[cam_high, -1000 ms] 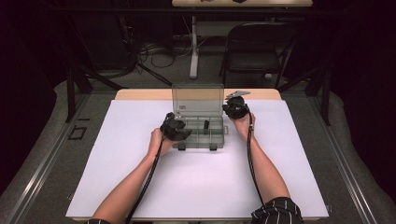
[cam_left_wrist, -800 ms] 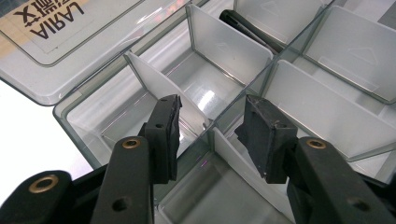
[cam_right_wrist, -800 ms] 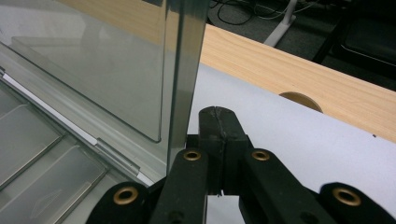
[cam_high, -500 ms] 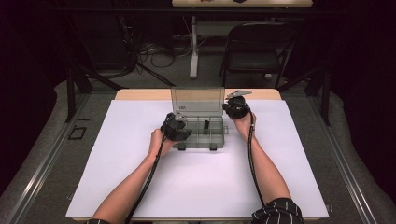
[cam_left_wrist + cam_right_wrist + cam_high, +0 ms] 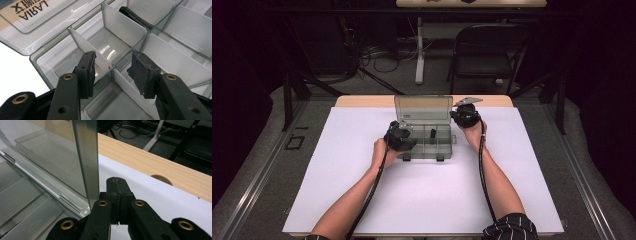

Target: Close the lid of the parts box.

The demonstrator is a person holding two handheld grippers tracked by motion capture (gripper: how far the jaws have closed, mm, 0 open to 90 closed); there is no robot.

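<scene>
So my left claw [image 5: 113,72] is hovering over the near-left corner of the clear plastic box [image 5: 426,142], pads apart with nothing pinched. They straddle a white divider [image 5: 86,48], and I reckon I'm lined up to pull it out. A bit farther in, a small black part [image 5: 135,17] sits in a middle compartment. My right claw [image 5: 117,185] is at the far-right corner, jaws pressed together and empty, resting against the edge of the upright lid [image 5: 85,157], probably to keep it from flopping shut.
</scene>
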